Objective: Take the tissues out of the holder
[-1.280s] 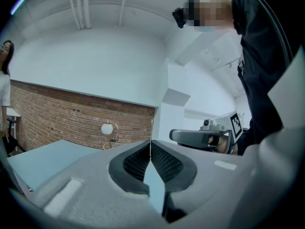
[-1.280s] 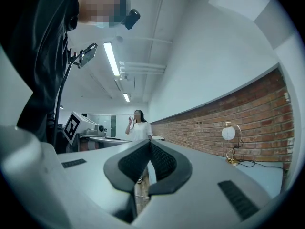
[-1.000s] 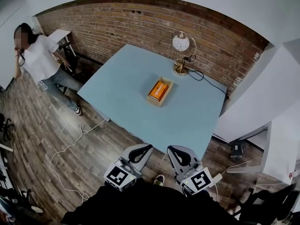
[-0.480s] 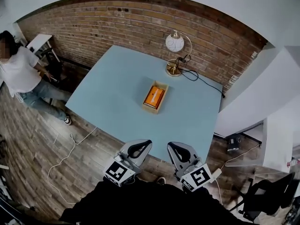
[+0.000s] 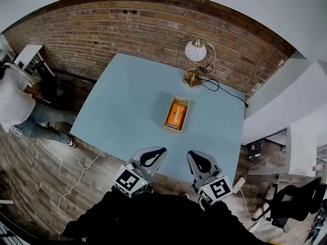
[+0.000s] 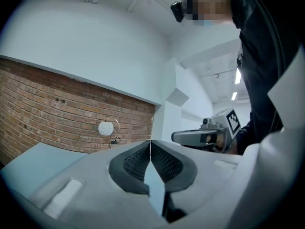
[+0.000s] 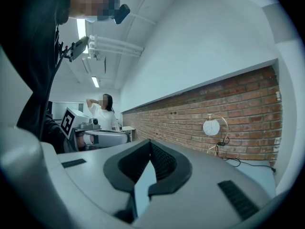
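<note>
Jaws first: the left gripper (image 6: 150, 144) is closed, its 2 black ribbed pads (image 6: 135, 162) meeting tip to tip with nothing between them. Same story on the right gripper (image 7: 150, 144), with latticed pads (image 7: 165, 162) pressed together at the tip and holding nothing. Both sets sit in smooth grey moulded shells. In the head view the 2 grippers hang side by side at the bottom centre, left gripper (image 5: 160, 151) and right gripper (image 5: 193, 155), over the near edge of the table (image 5: 127, 101), a flat pale-blue top. Neither touches anything. Well above them in the frame, mid-table, sits the holder (image 5: 166, 118), a small open rectangular box, light wood by the look of it. Inside lies a flat orange block, probably the tissues (image 5: 175, 114), though it is too small to read any texture. Beyond it, at the table's far edge, stands a lamp (image 5: 194, 50) with a white globe, an arched brass-coloured stem and a round base. Rough red brick wall (image 5: 127, 29) runs behind.
</note>
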Motion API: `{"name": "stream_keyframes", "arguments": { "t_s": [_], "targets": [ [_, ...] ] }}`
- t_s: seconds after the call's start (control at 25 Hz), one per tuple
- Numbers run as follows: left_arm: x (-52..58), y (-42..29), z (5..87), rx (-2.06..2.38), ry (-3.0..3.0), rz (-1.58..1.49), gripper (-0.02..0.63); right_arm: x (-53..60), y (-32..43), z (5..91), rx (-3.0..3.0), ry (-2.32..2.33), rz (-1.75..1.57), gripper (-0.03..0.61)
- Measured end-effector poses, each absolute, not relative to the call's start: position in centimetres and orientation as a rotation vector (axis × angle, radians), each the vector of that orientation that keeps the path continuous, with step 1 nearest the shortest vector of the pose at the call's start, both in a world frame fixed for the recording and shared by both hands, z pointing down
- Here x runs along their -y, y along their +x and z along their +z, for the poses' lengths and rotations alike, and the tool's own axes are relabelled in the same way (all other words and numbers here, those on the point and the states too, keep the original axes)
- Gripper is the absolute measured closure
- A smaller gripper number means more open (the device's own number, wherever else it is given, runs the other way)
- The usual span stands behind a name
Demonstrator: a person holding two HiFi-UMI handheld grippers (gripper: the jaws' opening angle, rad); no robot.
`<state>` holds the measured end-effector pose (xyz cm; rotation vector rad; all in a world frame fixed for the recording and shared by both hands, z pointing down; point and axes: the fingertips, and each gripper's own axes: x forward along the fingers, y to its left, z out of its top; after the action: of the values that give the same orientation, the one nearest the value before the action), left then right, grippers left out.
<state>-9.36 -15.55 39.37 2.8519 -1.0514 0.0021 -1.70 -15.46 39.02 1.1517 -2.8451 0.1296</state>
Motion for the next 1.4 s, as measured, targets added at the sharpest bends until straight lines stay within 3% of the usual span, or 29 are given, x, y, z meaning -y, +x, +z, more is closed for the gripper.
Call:
{"name": "stream_keyframes", "arguments": {
  "t_s": [0.48, 1.4],
  "targets": [
    [21.9, -14.1, 40.5, 0.813, 2.906, -0.007, 0.604, 20.7, -6.5, 40.4, 2.699, 1.373, 0.168, 0.574],
    [28.3, -12.7, 41.4, 0.844, 2.884, -0.011, 0.604, 28.0, -5.5, 43.1, 2.644, 1.371, 0.288, 0.574]
  ]
}}
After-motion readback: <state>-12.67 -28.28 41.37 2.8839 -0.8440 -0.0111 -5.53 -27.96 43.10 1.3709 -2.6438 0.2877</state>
